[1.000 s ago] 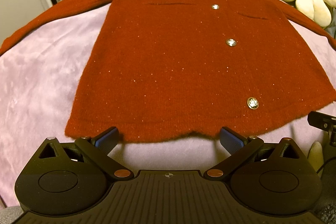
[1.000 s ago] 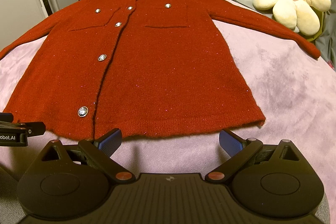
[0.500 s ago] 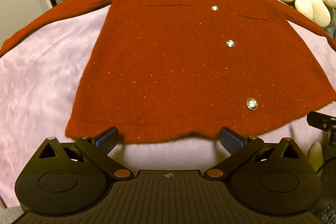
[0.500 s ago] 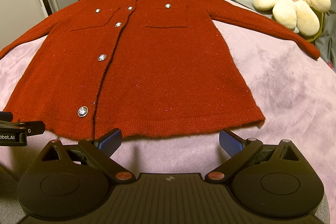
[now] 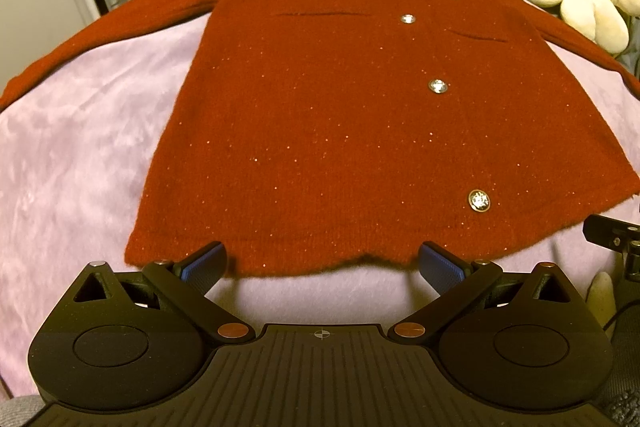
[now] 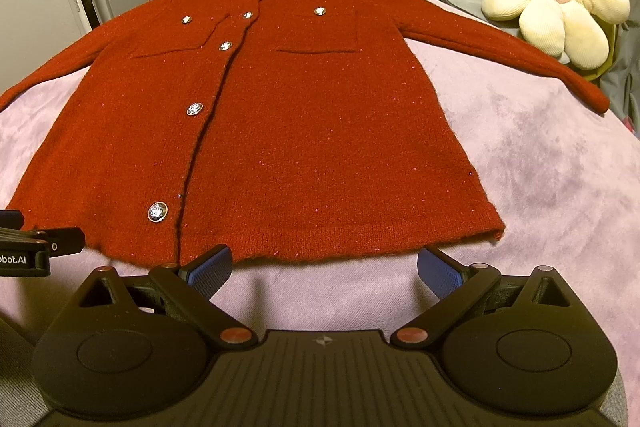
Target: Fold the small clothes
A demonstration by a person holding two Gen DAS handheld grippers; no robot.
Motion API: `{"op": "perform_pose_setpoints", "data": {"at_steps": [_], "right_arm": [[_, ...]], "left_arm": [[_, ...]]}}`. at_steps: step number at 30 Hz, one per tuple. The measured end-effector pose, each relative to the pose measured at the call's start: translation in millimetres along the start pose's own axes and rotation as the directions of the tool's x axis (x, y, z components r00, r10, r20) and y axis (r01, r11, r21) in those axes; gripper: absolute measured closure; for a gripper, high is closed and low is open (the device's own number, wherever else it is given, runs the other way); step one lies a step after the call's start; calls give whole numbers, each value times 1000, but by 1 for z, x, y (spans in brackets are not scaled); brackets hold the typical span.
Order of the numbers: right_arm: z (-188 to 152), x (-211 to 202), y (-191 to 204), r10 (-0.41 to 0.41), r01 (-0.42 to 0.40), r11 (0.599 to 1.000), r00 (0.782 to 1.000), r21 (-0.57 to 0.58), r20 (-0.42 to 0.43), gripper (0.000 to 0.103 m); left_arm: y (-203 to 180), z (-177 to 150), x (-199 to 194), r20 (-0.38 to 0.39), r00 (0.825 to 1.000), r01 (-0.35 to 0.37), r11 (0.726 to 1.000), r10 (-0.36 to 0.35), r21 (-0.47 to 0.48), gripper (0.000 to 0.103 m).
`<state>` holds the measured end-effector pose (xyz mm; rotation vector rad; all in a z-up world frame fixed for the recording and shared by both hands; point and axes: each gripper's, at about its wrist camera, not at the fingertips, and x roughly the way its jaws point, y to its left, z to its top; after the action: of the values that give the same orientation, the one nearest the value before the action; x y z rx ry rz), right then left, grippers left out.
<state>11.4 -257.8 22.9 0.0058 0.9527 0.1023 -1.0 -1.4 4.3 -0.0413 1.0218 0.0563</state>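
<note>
Red cardigan unchanged, flat on the lilac blanket (sleeves out), left tool and right tool both still spread wide, hovering at hem, nothing gripped

We see a small dark red knitted cardigan lying flat and face up on the purple blanket, fully spread out and unfolded. Its front is buttoned shut with a row of shiny silver buttons running from the round neck down to the hem. Two chest pockets each carry a button. Both sleeves stretch out sideways, and fine glitter specks show across the knit. The hem lies nearest us.
</note>
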Motion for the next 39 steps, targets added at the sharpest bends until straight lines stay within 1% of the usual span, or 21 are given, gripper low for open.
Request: {"op": "perform_pose_setpoints", "data": {"at_steps": [39], "right_arm": [[-1,1,1,-4,4,1000,1000,-9,-2,4]], "left_arm": [[1,-2,0,1,1000,1,1000,-1,-1,0]]}}
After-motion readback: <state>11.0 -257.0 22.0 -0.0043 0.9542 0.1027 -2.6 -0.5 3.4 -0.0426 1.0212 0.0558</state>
